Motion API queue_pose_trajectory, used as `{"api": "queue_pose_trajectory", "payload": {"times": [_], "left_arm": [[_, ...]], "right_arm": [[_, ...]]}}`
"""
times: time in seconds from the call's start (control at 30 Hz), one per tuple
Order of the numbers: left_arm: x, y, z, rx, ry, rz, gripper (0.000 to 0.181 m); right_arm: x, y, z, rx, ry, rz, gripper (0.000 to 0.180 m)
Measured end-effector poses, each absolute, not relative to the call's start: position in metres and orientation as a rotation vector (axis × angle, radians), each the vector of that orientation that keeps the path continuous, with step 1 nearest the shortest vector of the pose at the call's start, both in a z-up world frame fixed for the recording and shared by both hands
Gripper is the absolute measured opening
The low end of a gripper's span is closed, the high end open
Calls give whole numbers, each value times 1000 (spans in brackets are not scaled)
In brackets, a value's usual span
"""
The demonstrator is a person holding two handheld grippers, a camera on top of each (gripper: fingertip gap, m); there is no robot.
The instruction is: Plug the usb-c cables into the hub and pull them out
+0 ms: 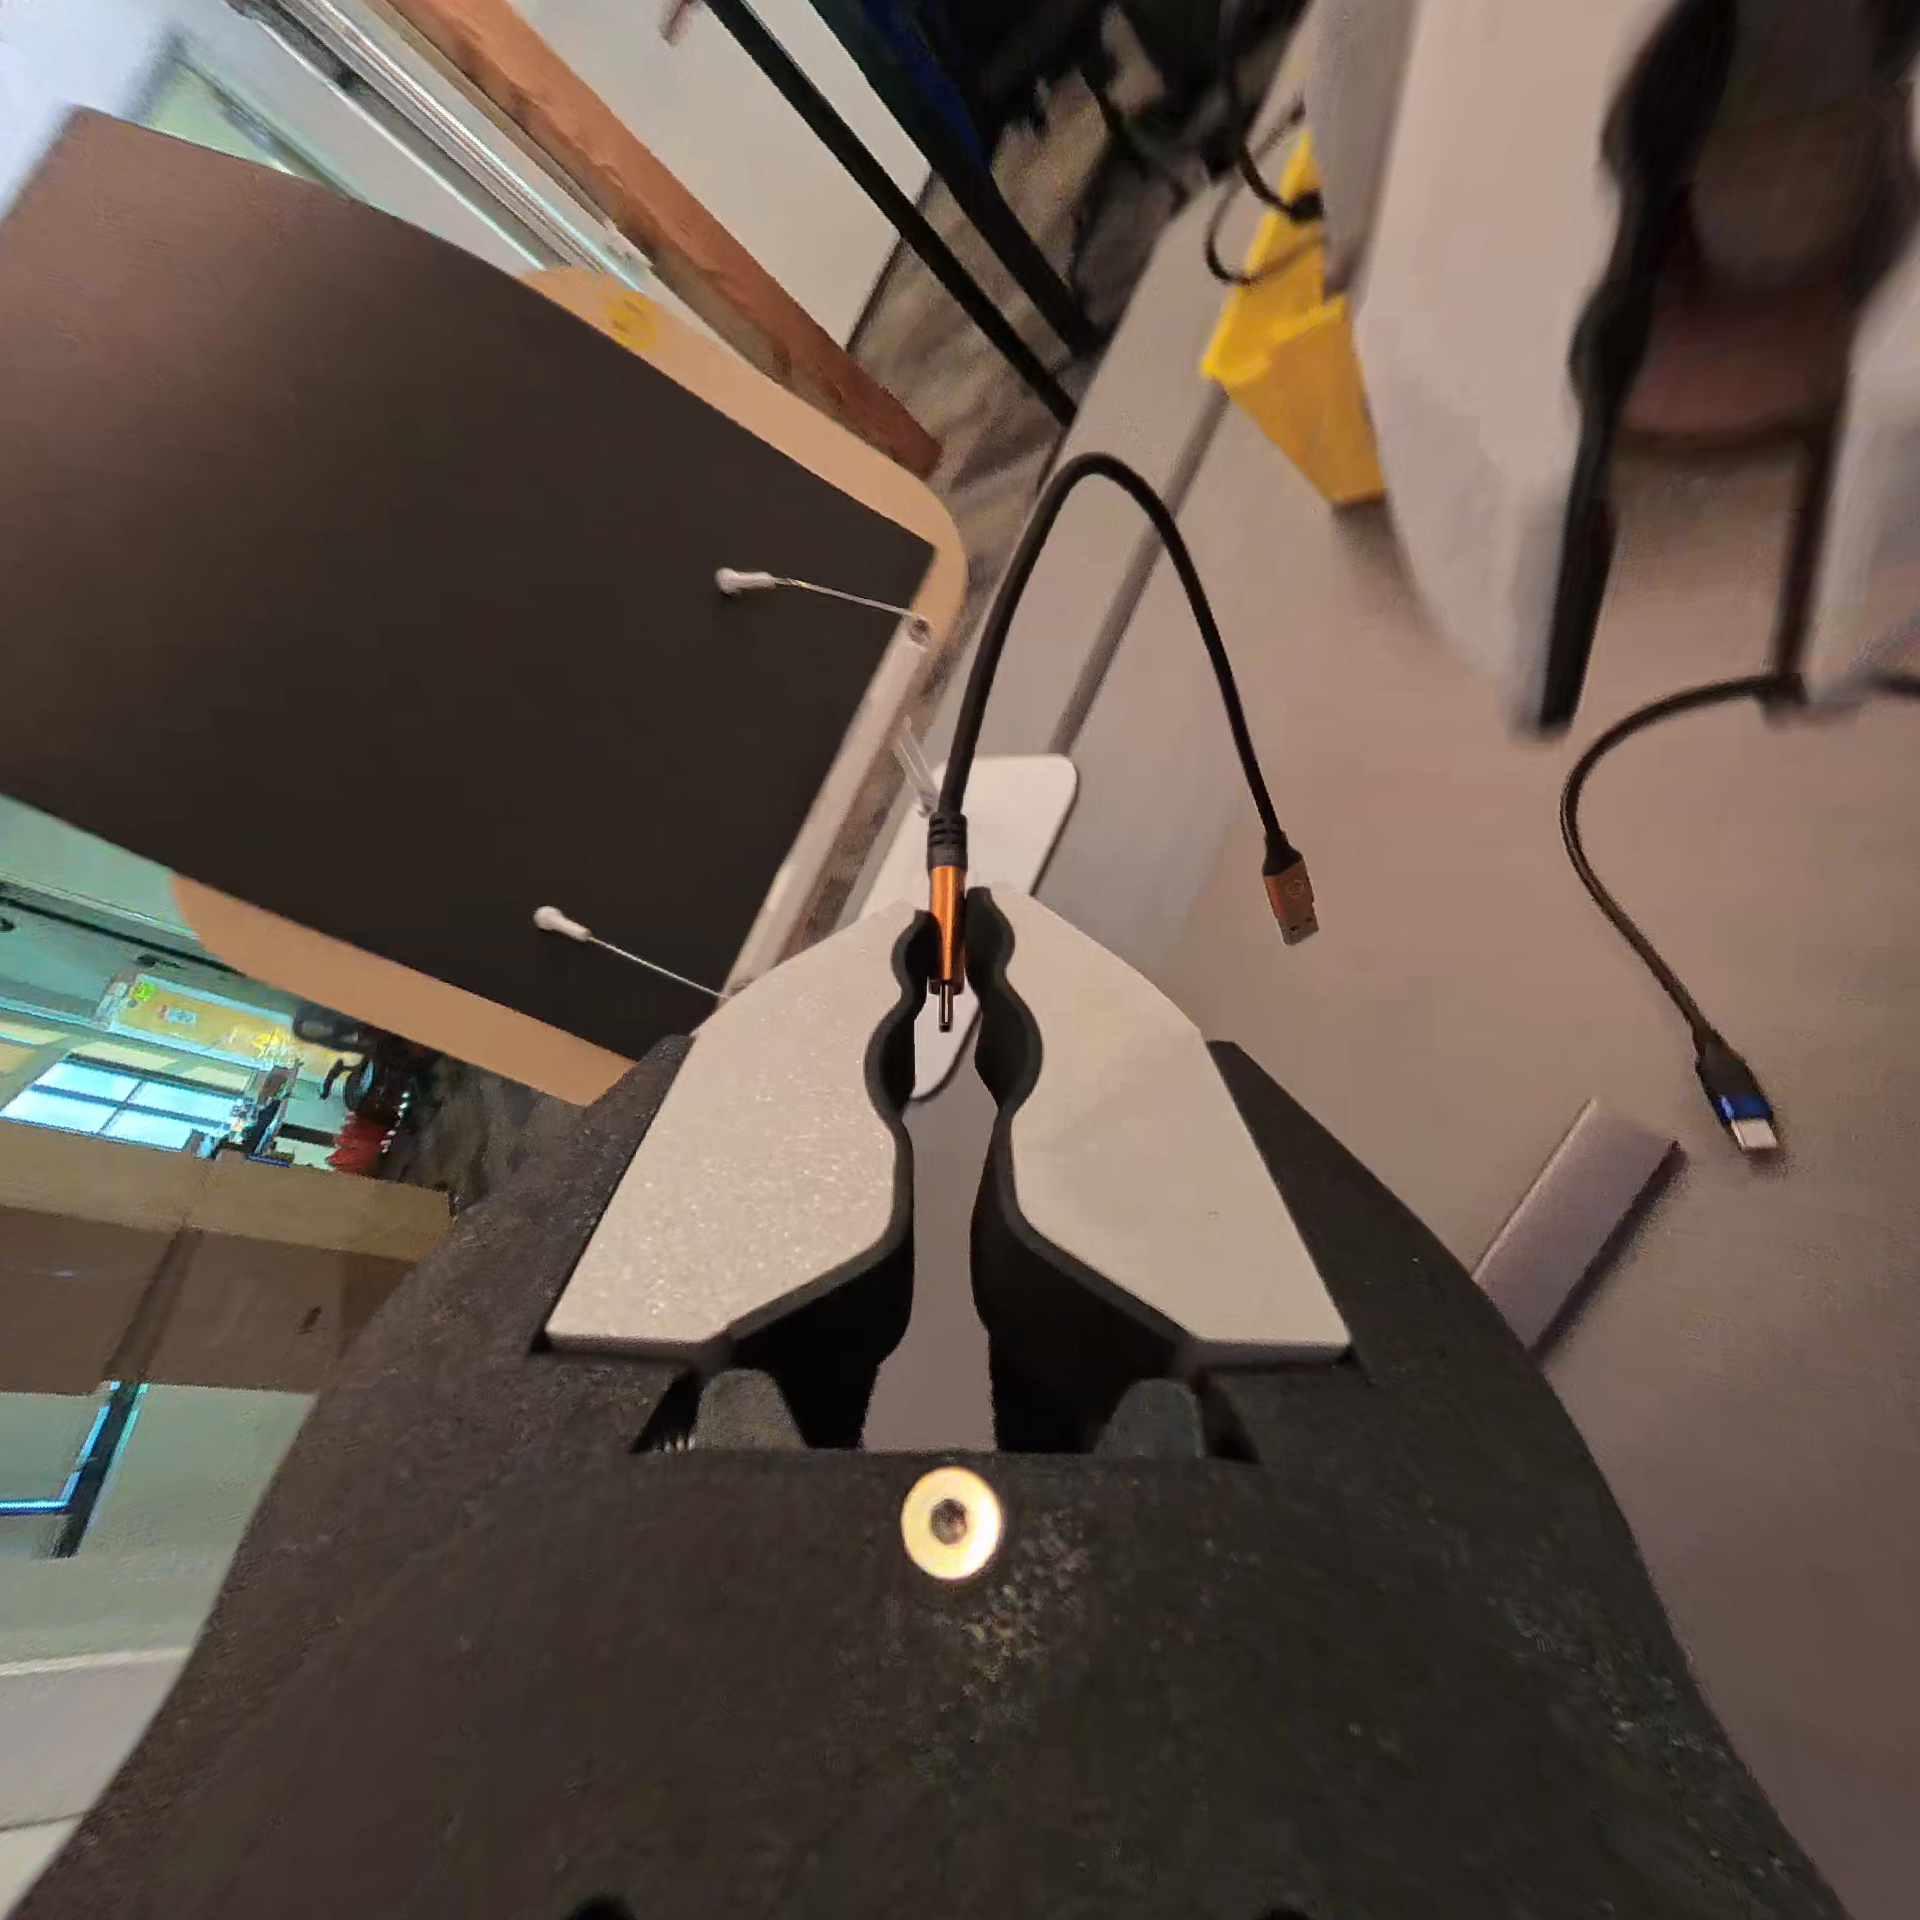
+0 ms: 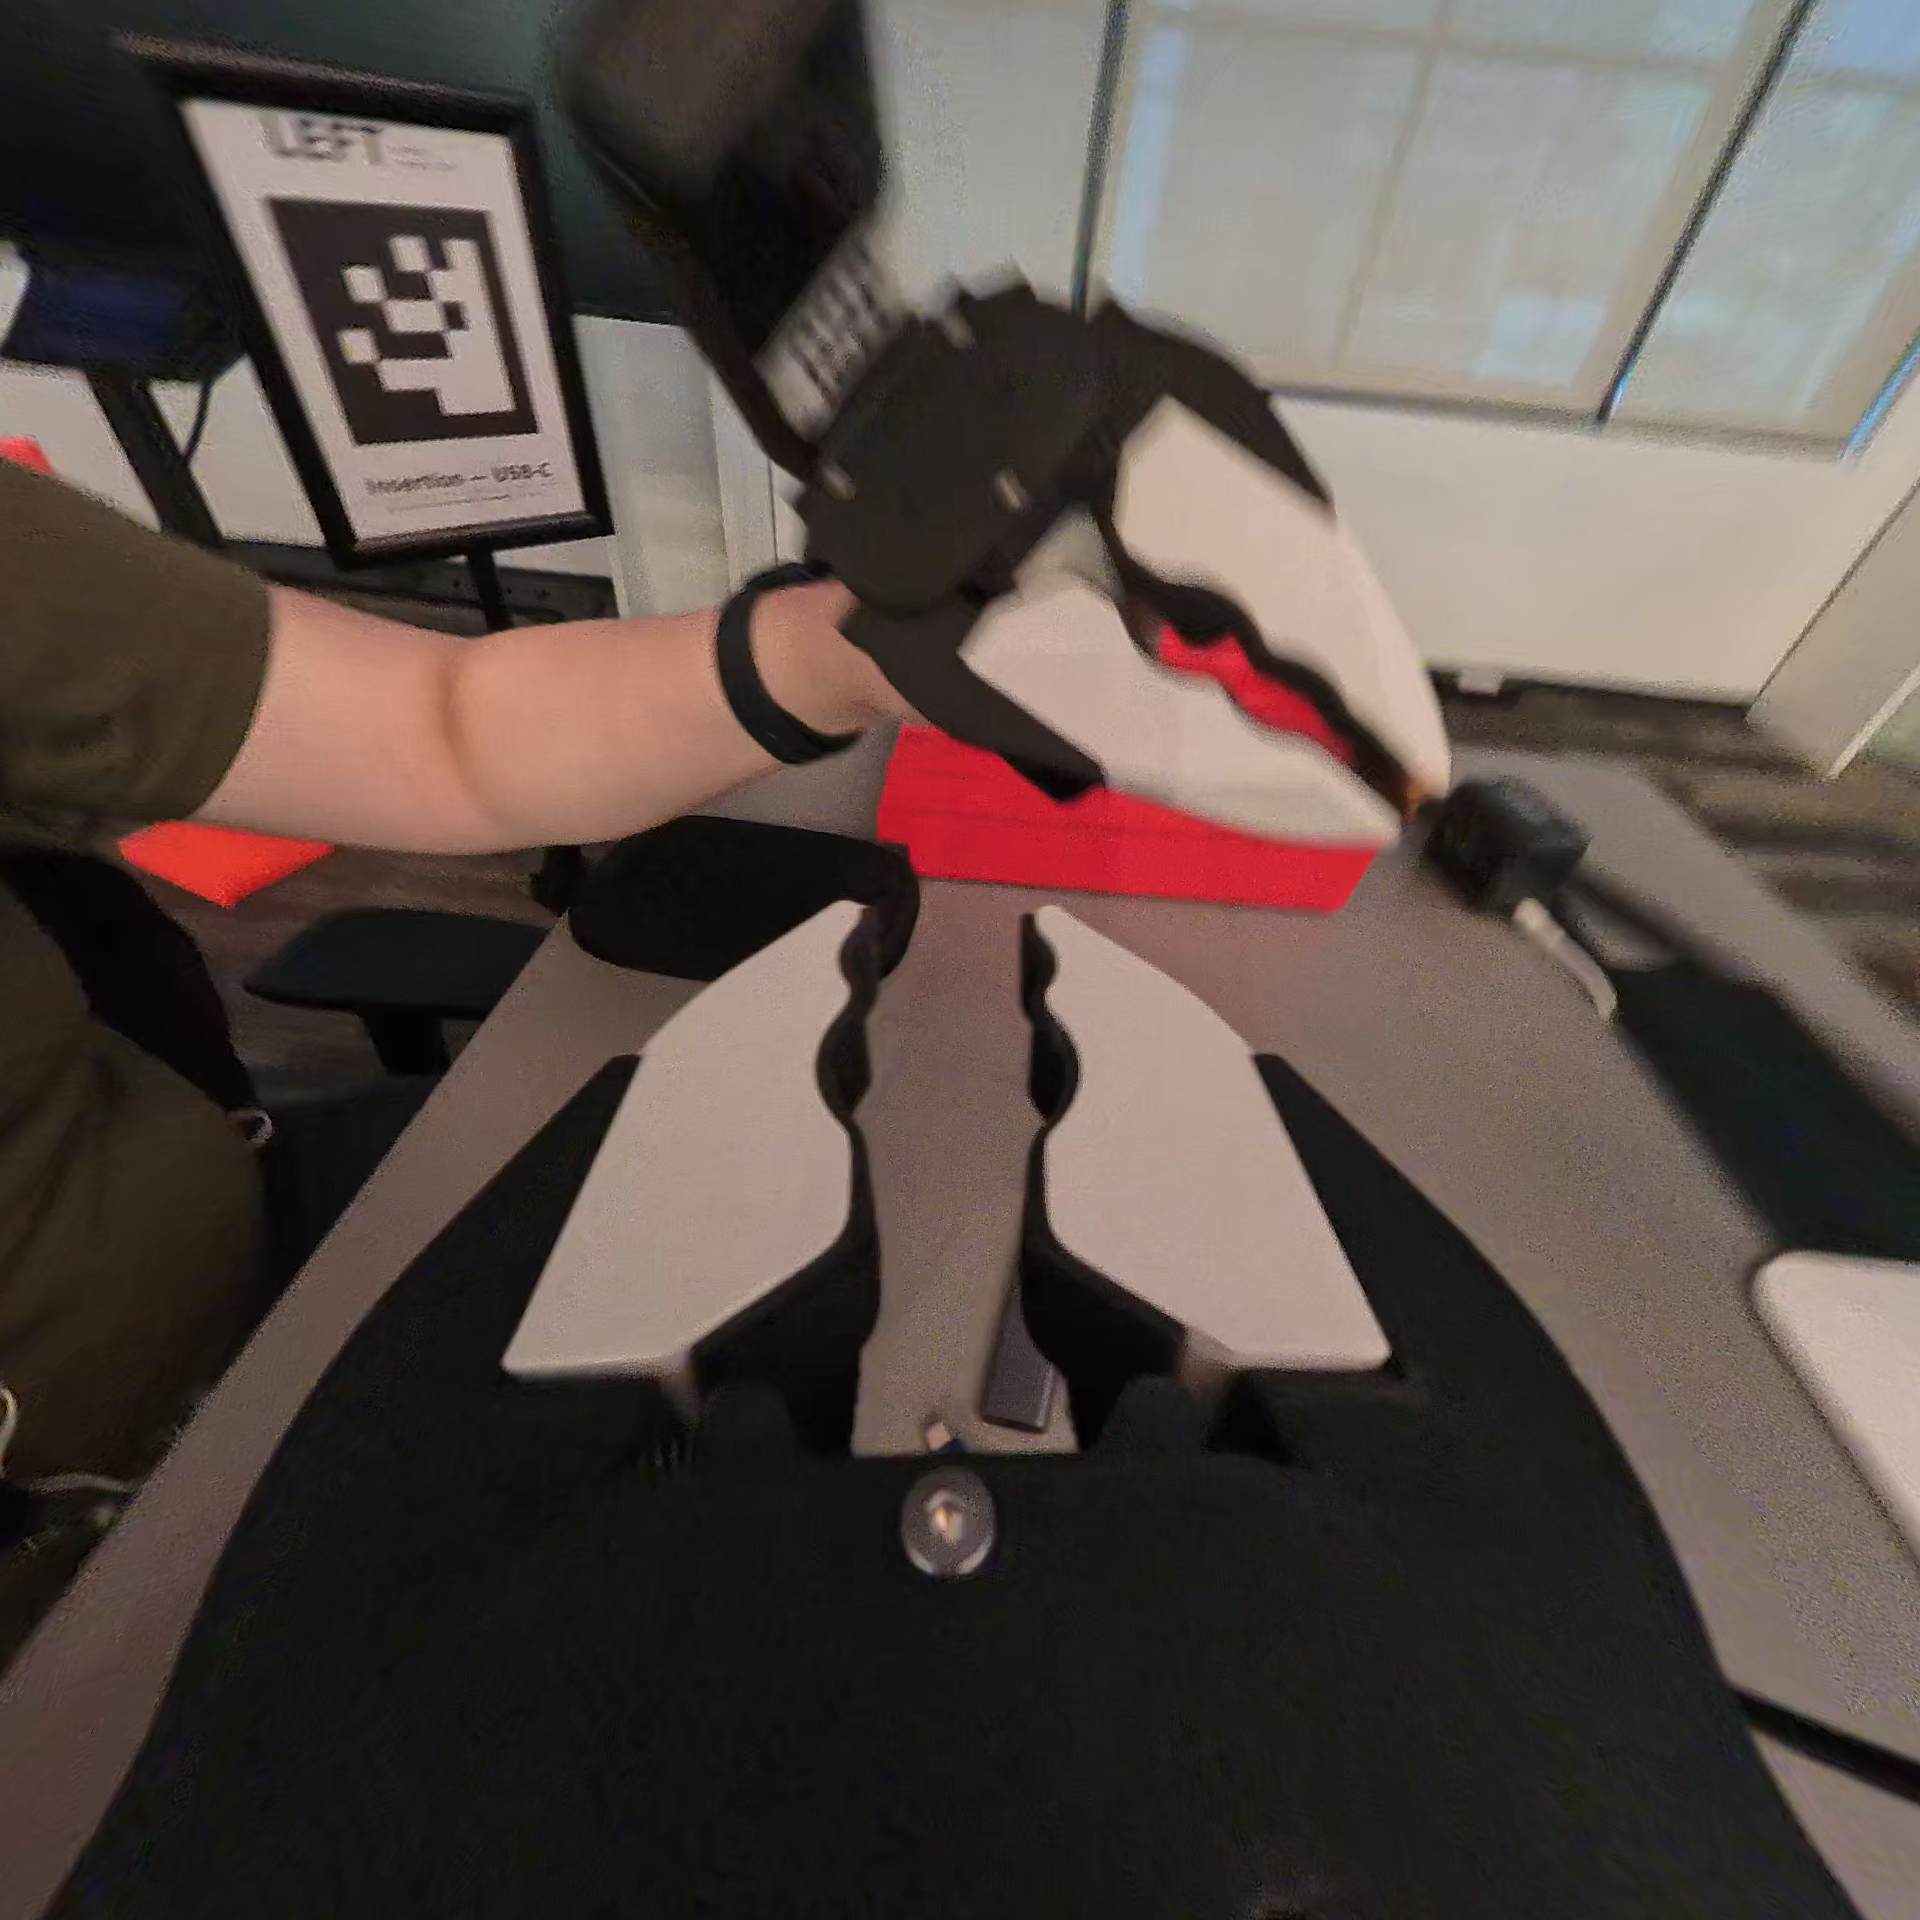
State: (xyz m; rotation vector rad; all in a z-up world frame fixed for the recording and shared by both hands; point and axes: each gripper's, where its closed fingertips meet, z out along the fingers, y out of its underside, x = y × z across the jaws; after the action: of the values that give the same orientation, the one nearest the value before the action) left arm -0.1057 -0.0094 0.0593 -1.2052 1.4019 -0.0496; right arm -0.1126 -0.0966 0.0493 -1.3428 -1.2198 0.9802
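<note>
Orange-ended cable [image 1: 948, 925] pinched in left tongs [image 1: 951, 935], lifted off table [image 1: 1403, 935].

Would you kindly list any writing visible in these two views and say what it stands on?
Framed sign: a heading above and a caption below its black-and-white marker; I leave the words unquoted.
Yellow sticker on the brown board: too blurred to read.
Nothing else bears legible writing.

Soft even daylight, wide-angle edge warp, heavy motion blur in right view.
</note>
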Motion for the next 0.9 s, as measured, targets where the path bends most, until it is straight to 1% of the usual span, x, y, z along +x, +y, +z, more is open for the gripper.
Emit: {"api": "queue_pose_trajectory", "payload": {"times": [0.03, 0.1, 0.17, 0.23, 0.4, 0.43, 0.53, 0.63, 0.7, 0.83, 0.9], "left_arm": [[-107, -11, 66, -1196, 1384, -70, 6], [-106, -20, 75, -1160, 1376, -97, 6], [-101, -33, 76, -1111, 1409, -104, 6], [-98, -44, 72, -1051, 1455, -77, 6], [-91, -63, 66, -959, 1516, -114, 6], [-90, -64, 65, -951, 1523, -120, 6], [-89, -66, 62, -946, 1551, -118, 6], [-89, -66, 59, -992, 1547, -151, 6], [-91, -67, 62, -1102, 1482, -300, 8], [-100, -81, 74, -1322, 1287, -883, 18], [-104, -88, 82, -1373, 1190, -1173, 20]], "right_arm": [[-119, -85, 36, -1414, -1184, 1006, 33], [-124, -60, 21, -1488, -1062, 1025, 36], [-119, -45, 35, -1395, -877, 1096, 36], [-108, -47, 57, -1264, -774, 1189, 35], [-91, -68, 82, -1114, -808, 1271, 18], [-90, -67, 80, -1133, -809, 1268, 10], [-90, -66, 74, -1189, -856, 1266, 8], [-90, -66, 73, -1166, -919, 1108, 8], [-91, -72, 78, -1080, -960, 950, 8], [-90, -90, 87, -845, -1087, 543, 9], [-91, -97, 90, -779, -1133, 443, 9]]}}
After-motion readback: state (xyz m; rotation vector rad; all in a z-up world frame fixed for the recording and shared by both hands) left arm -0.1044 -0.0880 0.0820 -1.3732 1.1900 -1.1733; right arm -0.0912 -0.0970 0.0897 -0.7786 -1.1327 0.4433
